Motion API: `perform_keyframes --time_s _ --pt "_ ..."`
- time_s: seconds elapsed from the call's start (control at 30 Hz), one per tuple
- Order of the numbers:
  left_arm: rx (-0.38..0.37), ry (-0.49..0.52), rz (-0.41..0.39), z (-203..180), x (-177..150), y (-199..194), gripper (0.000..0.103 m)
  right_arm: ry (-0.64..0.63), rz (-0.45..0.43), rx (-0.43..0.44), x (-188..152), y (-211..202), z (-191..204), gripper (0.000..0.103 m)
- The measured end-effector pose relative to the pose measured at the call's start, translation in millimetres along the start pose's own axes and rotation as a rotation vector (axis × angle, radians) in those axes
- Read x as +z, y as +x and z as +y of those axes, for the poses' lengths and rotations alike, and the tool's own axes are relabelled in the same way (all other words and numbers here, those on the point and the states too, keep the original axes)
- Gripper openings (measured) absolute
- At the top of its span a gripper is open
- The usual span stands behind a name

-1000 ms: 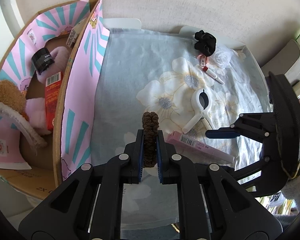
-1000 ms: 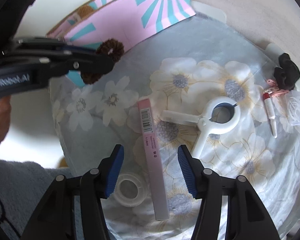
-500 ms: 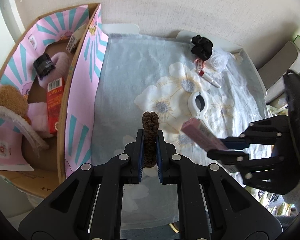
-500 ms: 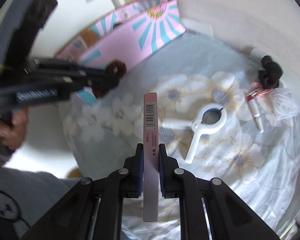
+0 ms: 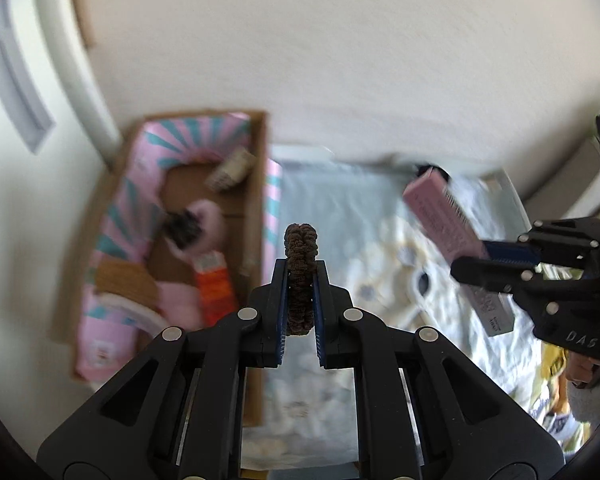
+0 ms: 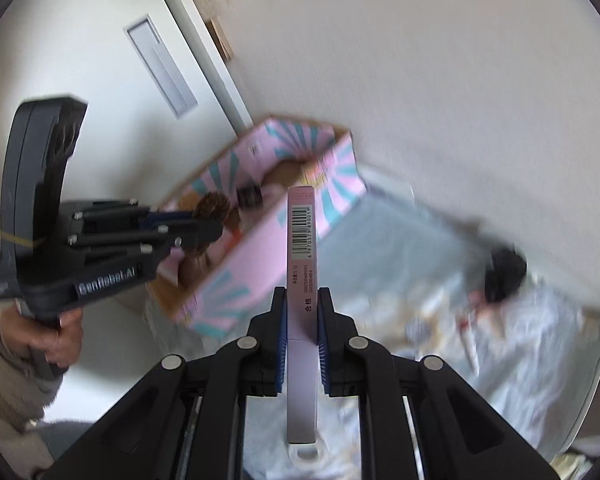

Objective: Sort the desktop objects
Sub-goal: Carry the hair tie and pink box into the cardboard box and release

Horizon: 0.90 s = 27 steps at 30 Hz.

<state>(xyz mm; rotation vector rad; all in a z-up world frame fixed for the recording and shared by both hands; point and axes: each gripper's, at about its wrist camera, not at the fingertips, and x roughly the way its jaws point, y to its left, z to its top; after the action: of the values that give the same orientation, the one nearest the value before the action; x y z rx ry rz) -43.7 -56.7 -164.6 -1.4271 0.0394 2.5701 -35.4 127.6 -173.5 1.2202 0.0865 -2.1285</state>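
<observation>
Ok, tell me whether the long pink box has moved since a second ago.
Yes. The long pink box is up off the floral cloth, shut in the right gripper, and now points toward the cardboard box.

You are in a home, likely a bedroom or living room: a floral cloth (image 5: 380,216) covers the counter against a cream textured wall (image 5: 340,60), a white door frame (image 6: 204,64) stands beside it, and a pink-and-teal cardboard box (image 5: 136,184) holds plush slippers, a jar and cosmetics.
</observation>
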Motion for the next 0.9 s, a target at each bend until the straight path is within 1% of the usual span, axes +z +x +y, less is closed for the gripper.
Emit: perform_keyframes --time_s 0.1,0.2,0.27,0.37,0.5,0.57,0.67,0.9 --pt "0.056 -0.029 -0.001 20 6 0 0.01 -0.016 -0.002 0.012 34 12 14 0.013" --pt "0.074 -0.076 0.016 43 5 4 0.01 -0.023 -0.018 0.048 66 31 31 0.013" --pt "0.089 -0.093 0.033 56 4 9 0.01 -0.029 -0.022 0.066 81 44 41 0.013" --pt "0.124 -0.106 0.076 75 -1 21 0.01 -0.031 0.013 0.081 101 78 57 0.013" --pt "0.135 -0.126 0.126 95 -8 41 0.01 -0.062 0.066 0.044 108 118 73 0.013" --pt "0.144 -0.129 0.15 101 -11 51 0.01 -0.06 0.101 0.05 109 135 77 0.012" --pt "0.142 -0.136 0.178 110 -15 64 0.01 -0.066 0.144 0.03 107 156 78 0.012" --pt "0.126 -0.127 0.188 117 -13 75 0.01 -0.039 0.18 0.015 108 170 68 0.012"
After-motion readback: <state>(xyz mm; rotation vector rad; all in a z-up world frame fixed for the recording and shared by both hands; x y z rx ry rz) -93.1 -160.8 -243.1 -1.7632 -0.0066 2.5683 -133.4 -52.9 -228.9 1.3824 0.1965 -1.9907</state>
